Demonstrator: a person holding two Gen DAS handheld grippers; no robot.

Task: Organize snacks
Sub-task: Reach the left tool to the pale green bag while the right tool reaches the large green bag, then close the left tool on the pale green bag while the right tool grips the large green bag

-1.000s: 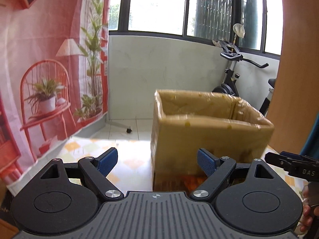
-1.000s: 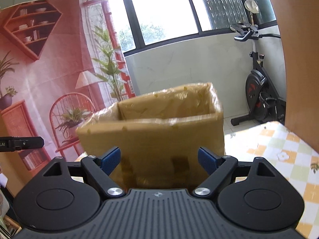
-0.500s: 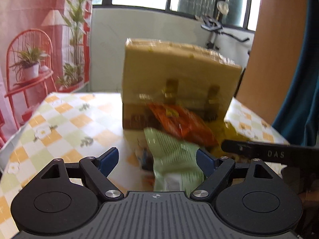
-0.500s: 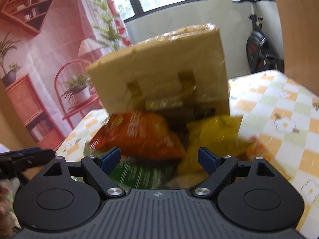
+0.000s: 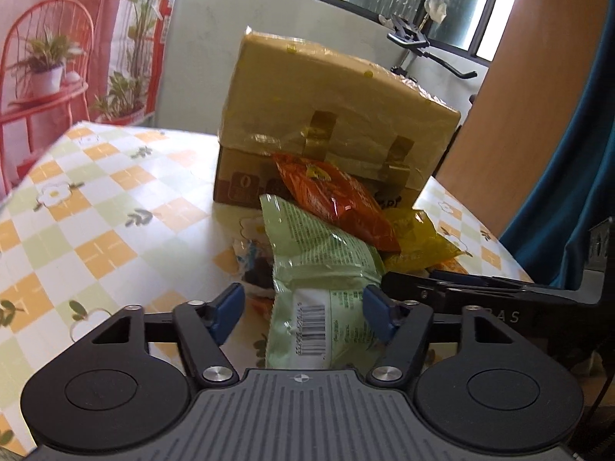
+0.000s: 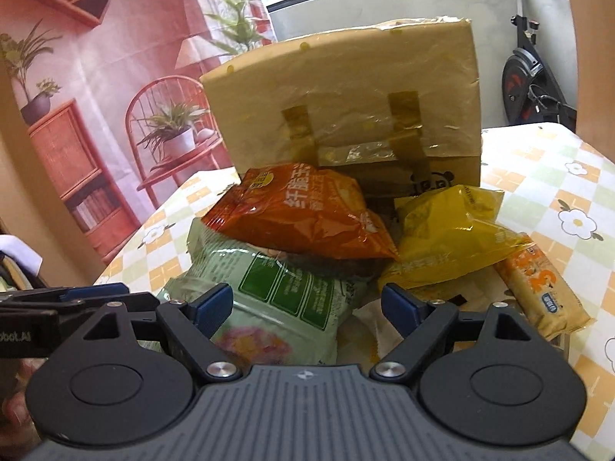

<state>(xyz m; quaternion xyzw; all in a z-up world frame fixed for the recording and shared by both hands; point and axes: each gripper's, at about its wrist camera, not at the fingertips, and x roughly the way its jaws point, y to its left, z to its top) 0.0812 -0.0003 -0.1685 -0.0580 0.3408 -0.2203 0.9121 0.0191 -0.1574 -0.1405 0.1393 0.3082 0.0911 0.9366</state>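
Observation:
A pile of snack bags lies on the checked tablecloth in front of a tape-wrapped cardboard box (image 5: 334, 115) (image 6: 346, 107). A pale green bag (image 5: 319, 269) (image 6: 276, 292) lies at the front with an orange bag (image 5: 334, 199) (image 6: 303, 215) on top. A yellow bag (image 5: 419, 242) (image 6: 446, 230) is to the right, and an orange bar pack (image 6: 542, 284) lies beyond it. My left gripper (image 5: 303, 311) is open, its jaws either side of the green bag's near end. My right gripper (image 6: 307, 303) is open, low over the pile.
The table (image 5: 96, 211) has its left edge near a pink printed backdrop (image 6: 96, 77). An exercise bike (image 6: 534, 84) stands behind the table on the right. A wooden panel (image 5: 530, 96) and a blue curtain (image 5: 569, 192) are at the right.
Both grippers have tipped down from above the box and come in close to the snack pile. The box's open top is out of sight now.

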